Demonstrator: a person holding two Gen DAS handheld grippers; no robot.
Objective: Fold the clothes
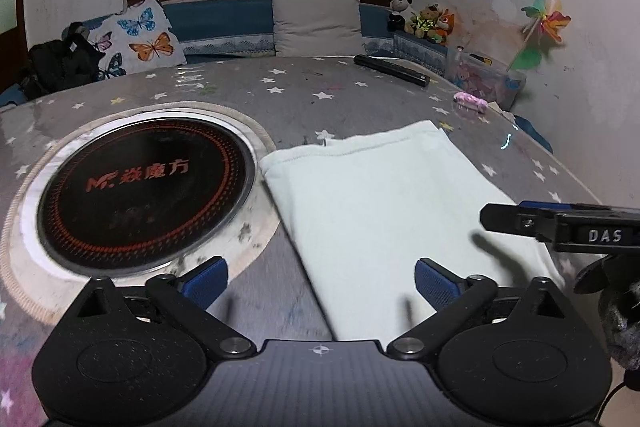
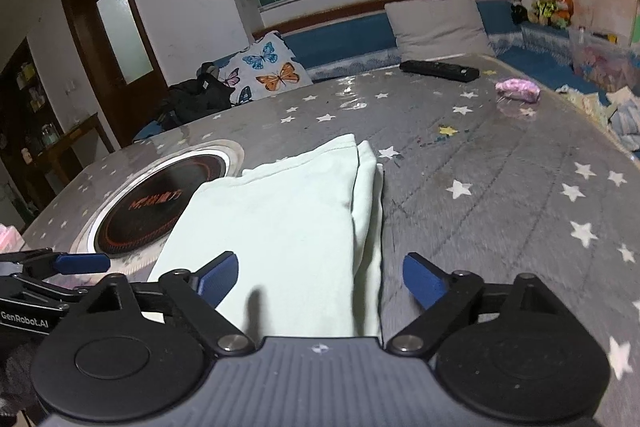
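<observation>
A pale mint folded cloth (image 1: 384,195) lies flat on the grey star-patterned table cover, just right of a round black cooktop. In the right wrist view the same cloth (image 2: 280,223) shows a stacked fold edge along its right side. My left gripper (image 1: 320,279) hovers open above the cloth's near left edge, nothing between its blue pads. My right gripper (image 2: 320,279) stands open over the cloth's near right edge, also with nothing between its pads. The right gripper's finger (image 1: 520,219) reaches in from the right in the left wrist view. The left gripper's finger (image 2: 80,263) shows at the left edge of the right wrist view.
A round black induction cooktop (image 1: 148,187) is set into the table left of the cloth. A black remote (image 1: 392,69) and a small pink bundle (image 1: 470,102) lie at the far side. Cushions, plush toys and a clear box line the bench behind.
</observation>
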